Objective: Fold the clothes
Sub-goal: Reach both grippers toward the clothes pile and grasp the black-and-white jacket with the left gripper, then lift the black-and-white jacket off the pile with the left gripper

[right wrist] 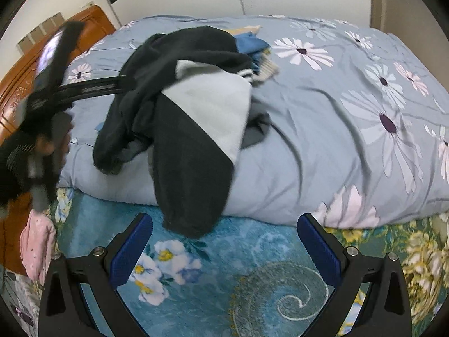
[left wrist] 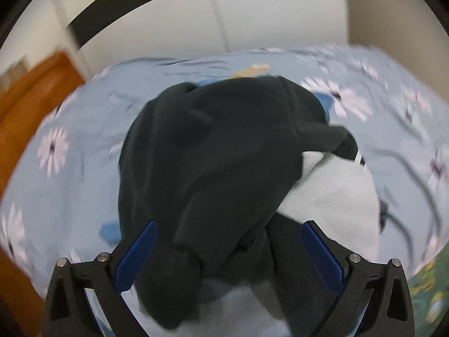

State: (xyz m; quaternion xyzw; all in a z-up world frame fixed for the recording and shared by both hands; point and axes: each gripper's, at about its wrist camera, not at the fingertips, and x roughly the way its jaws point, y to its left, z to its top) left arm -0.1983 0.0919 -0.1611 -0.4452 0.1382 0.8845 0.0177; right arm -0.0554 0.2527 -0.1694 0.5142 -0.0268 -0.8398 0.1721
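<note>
- Right now we have both grippers spread wide and holding nothing: the left gripper has its jaws either side of the dark garment at frame centre in the left wrist view, blue pads not pressed on cloth as far as we can tell. The right gripper hangs over the teal floral blanket at the bottom of its frame.
- The clothes sit in a crumpled heap: the dark garment with its pale grey panel is on the flowered duvet, upper centre of the right wrist view, with one dark sleeve hanging off the duvet edge toward the blanket.
- Risk: if we close the left gripper where it is, we likely bite several layers at once (no single hem is visible), and the lift drags the whole wad instead of opening it.
- Risk: blue cloth and a striped piece are tucked just behind the heap, so a deep grab could pull them along.
- Risk: the dangling sleeve could pull the garment off the soft duvet edge if we tug toward the bottom of the frame.
- Risk: the left wrist view is motion-blurred, so we shouldn't trust edge positions there. The pink garment at lower left is well apart.
</note>
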